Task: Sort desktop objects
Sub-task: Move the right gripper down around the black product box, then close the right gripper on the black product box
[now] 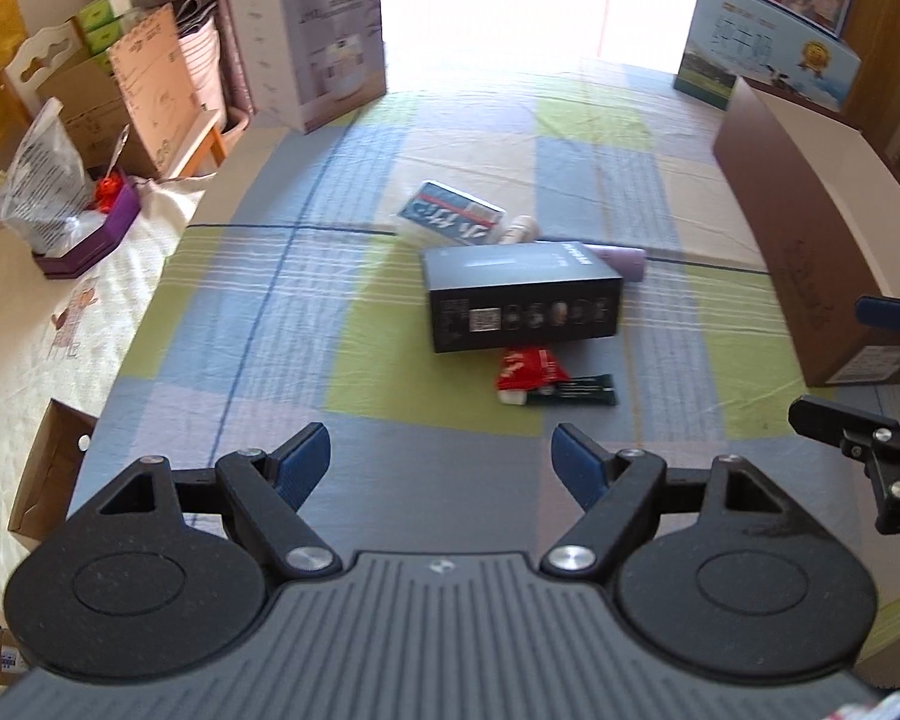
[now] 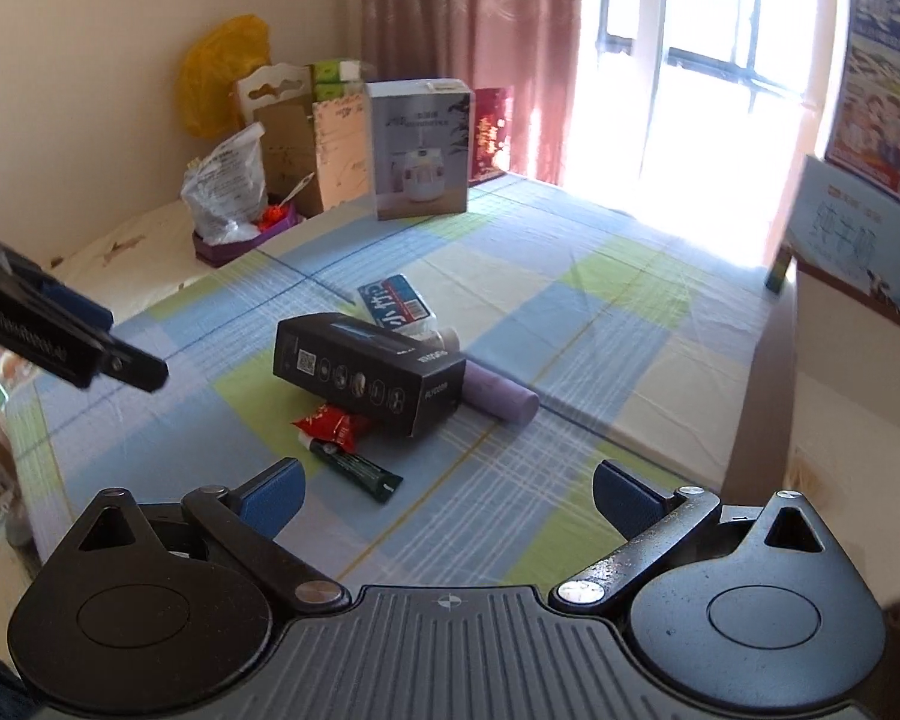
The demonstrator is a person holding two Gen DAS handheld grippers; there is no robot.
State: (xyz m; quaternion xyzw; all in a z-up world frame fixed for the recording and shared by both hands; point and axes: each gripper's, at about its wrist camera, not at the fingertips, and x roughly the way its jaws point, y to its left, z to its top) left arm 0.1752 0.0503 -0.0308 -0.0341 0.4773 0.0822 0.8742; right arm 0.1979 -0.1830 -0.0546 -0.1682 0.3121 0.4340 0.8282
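Observation:
A black box (image 1: 525,297) (image 2: 369,373) lies in the middle of the checked cloth. Behind it are a blue tissue pack (image 1: 450,216) (image 2: 397,300), a small white bottle (image 1: 519,230) and a lilac cylinder (image 1: 621,258) (image 2: 501,397). In front lie a red packet (image 1: 528,367) (image 2: 330,425) and a dark green sachet (image 1: 573,391) (image 2: 357,471). My left gripper (image 1: 441,459) is open and empty, short of the pile. My right gripper (image 2: 447,489) is open and empty, also short of it; it shows at the right edge of the left wrist view (image 1: 870,372).
A long brown cardboard box (image 1: 810,228) stands along the right side. A white appliance box (image 1: 318,42) (image 2: 420,150) stands at the far edge. Cartons, a purple tray (image 1: 90,234) and bags crowd the left beyond the cloth.

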